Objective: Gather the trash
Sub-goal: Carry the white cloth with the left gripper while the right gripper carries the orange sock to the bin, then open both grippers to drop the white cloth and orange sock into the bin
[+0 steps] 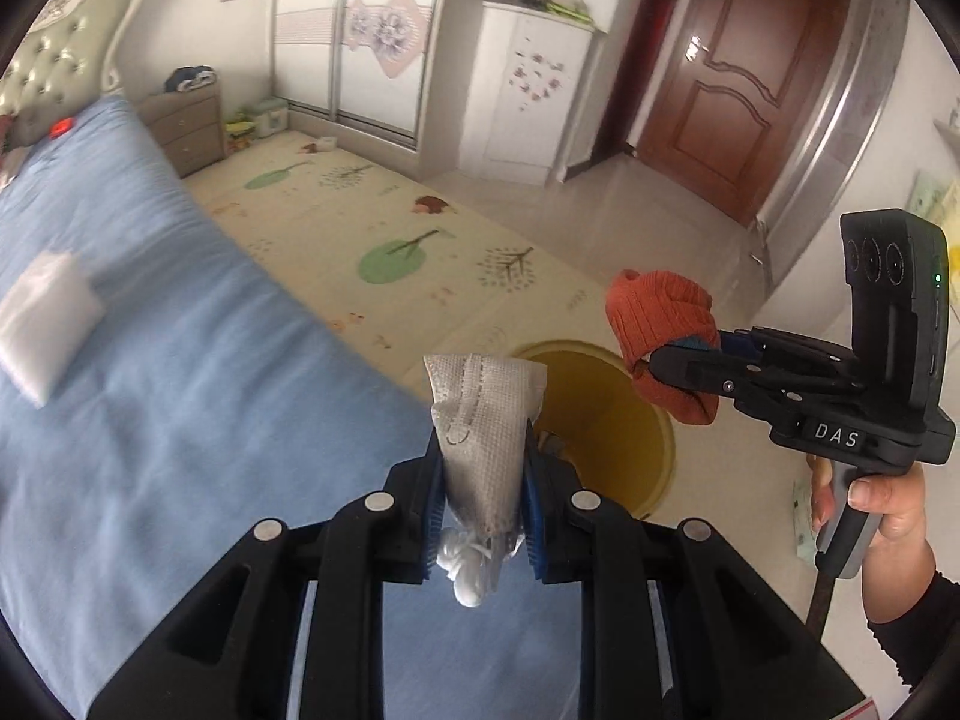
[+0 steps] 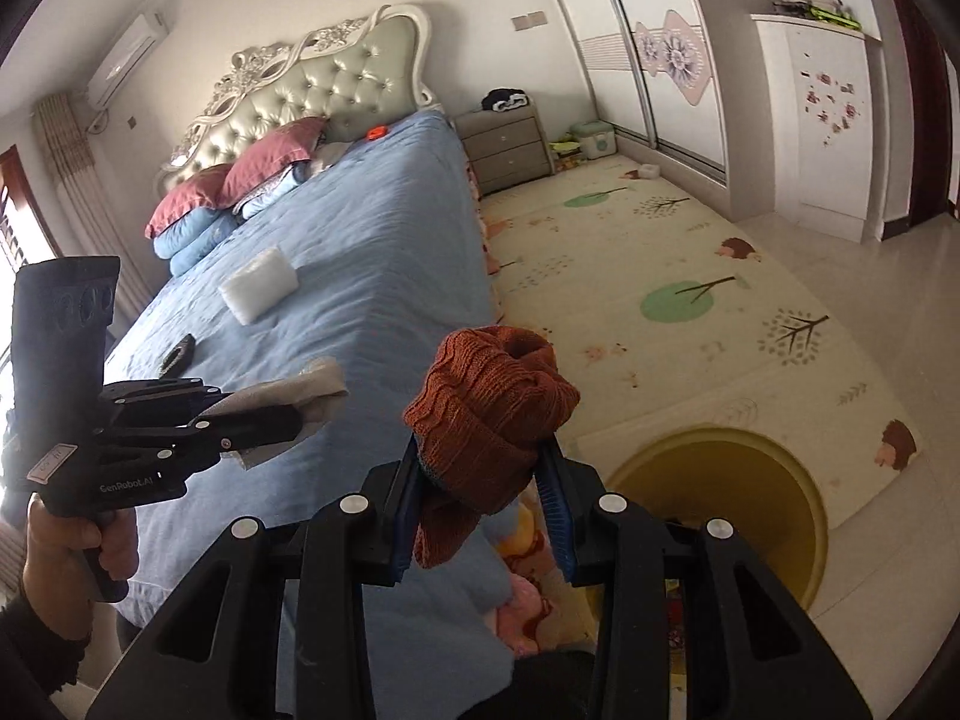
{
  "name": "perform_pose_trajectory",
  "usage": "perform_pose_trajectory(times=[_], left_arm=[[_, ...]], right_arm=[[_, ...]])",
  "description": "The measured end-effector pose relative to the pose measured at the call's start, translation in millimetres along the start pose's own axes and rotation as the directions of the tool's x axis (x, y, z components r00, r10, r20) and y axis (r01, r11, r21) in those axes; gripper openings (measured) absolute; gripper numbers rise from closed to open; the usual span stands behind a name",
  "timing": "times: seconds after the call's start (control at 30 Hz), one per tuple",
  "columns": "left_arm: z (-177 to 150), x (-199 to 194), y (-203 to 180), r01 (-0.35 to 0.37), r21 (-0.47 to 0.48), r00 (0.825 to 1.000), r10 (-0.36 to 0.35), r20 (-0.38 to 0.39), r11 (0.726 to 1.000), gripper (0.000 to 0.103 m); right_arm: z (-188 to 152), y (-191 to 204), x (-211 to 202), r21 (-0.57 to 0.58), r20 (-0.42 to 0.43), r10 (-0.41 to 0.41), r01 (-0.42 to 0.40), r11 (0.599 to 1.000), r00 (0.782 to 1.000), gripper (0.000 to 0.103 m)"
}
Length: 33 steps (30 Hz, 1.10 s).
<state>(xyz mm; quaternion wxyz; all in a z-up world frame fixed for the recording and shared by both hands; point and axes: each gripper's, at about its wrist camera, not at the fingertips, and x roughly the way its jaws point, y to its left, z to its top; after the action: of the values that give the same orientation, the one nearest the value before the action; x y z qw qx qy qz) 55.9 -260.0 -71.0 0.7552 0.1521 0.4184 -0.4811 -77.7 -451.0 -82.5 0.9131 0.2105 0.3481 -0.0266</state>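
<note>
Left wrist: yellow bin (image 1: 606, 414) rim just beside bed (image 1: 180, 360) edge, seemingly apart.

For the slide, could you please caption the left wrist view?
Left gripper carrying a white mesh pouch and right gripper an orange knit sock toward the yellow bin.

Round yellow plastic bin (image 1: 606, 420): near rim hidden behind gripper fingers, contents too dark to tell.
Blue quilted bed (image 2: 372, 252): far side blurred, foot cut off.
</note>
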Motion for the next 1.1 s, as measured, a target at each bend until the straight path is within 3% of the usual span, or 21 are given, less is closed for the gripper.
perform_pose_trajectory(times=[0.23,0.47,0.63,0.67,0.7,0.73,0.8,0.97,1.1], left_arm=[[21.4,62.8,-46.0,0.079,0.069,0.991,-0.071,-0.114,0.994,0.023],[46.5,124.3,-76.0,0.081,0.097,0.971,-0.056,-0.234,0.992,0.023],[60.0,149.2,-85.6,0.106,0.091,0.96,-0.078,-0.268,0.99,0.025],[60.6,153.6,-87.4,0.13,0.086,0.954,-0.101,-0.281,0.988,0.027],[61.6,158.4,-88.9,0.137,0.082,0.951,-0.108,-0.29,0.987,0.04],[64.0,166.7,-89.7,0.129,0.075,0.947,-0.1,-0.306,0.989,0.069],[64.2,176.4,-90.5,0.108,0.054,0.945,-0.085,-0.316,0.993,0.086],[61.4,186.6,-81.7,0.144,-0.026,0.929,-0.144,-0.342,0.989,0.086],[61.5,187.6,-80.8,0.152,-0.04,0.93,-0.157,-0.332,0.988,0.086]], right_arm=[[-21.2,-59.5,-13.4,0.097,-0.007,-0.066,0.067,0.993,0.998,0.037],[-36.3,-96.1,-11.2,0.144,-0.049,-0.159,0.165,0.976,0.986,0.037],[-41.5,-124.1,0.7,0.165,-0.088,-0.21,0.223,0.961,0.974,0.043],[-41.9,-128.4,2.9,0.169,-0.089,-0.218,0.231,0.958,0.972,0.052],[-42.1,-132.4,5.6,0.171,-0.094,-0.226,0.239,0.956,0.97,0.066],[-42.6,-134.9,7.7,0.167,-0.095,-0.241,0.255,0.953,0.966,0.069],[-44.6,-139.0,10.7,0.158,-0.095,-0.276,0.289,0.944,0.956,0.07],[-55.0,-151.3,13.6,0.191,-0.115,-0.264,0.282,0.94,0.958,0.07],[-58.9,-157.4,13.8,0.209,-0.131,-0.258,0.281,0.937,0.957,0.07]])
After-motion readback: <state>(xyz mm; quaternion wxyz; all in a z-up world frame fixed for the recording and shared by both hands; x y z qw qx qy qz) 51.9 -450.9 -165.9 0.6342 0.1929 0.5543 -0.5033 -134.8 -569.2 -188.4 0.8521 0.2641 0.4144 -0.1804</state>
